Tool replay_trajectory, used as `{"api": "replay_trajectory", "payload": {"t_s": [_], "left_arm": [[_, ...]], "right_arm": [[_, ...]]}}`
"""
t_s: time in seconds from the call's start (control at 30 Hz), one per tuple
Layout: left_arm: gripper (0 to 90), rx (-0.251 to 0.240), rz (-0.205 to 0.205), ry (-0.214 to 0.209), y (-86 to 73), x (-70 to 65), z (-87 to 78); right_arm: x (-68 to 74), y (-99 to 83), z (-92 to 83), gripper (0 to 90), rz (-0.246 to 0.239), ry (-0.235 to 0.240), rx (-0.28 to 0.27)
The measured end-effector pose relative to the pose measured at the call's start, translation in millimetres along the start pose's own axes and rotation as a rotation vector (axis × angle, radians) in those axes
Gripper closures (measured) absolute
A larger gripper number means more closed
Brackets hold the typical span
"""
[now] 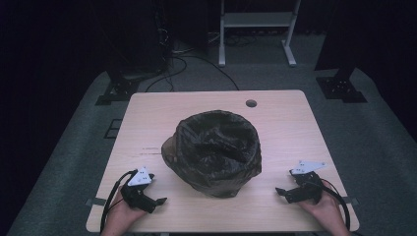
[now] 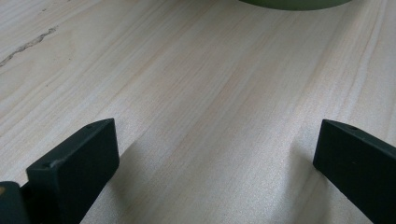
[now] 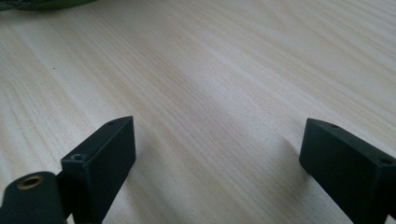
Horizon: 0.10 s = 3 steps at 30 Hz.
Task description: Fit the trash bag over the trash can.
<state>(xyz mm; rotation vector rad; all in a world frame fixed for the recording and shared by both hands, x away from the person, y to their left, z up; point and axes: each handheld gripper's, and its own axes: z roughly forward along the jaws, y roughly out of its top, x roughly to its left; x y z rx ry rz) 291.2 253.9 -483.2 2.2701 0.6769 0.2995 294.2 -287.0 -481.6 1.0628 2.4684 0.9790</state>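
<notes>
Item: bin [image 1: 169, 153], green, lined with a black bag [image 1: 216, 147], mid-table [image 1: 285, 118], between my tongs. My left gripper [image 1: 160, 201] (near left) and right gripper [image 1: 279, 191] (near right): jaws spread wide, holding nothing. Gripper views add the bin's green base edge [image 2: 294, 3]; the high view alone shows the bag.

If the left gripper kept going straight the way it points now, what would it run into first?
Most likely the green bin lined with a dark bag. The left gripper has its jaws wide apart, low over bare table, and the bin's base sits ahead, slightly to one side. Depth is hard to judge.
</notes>
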Motion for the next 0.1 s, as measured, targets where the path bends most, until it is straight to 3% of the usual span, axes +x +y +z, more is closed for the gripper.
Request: {"api": "replay_trajectory", "payload": {"t_s": [0.1], "left_arm": [[0.0, 0.0, 0.0, 0.0, 0.0, 0.0, 0.0]], "right_arm": [[0.0, -0.8, -0.1, 9.0, 0.0, 0.0, -0.006]]}}
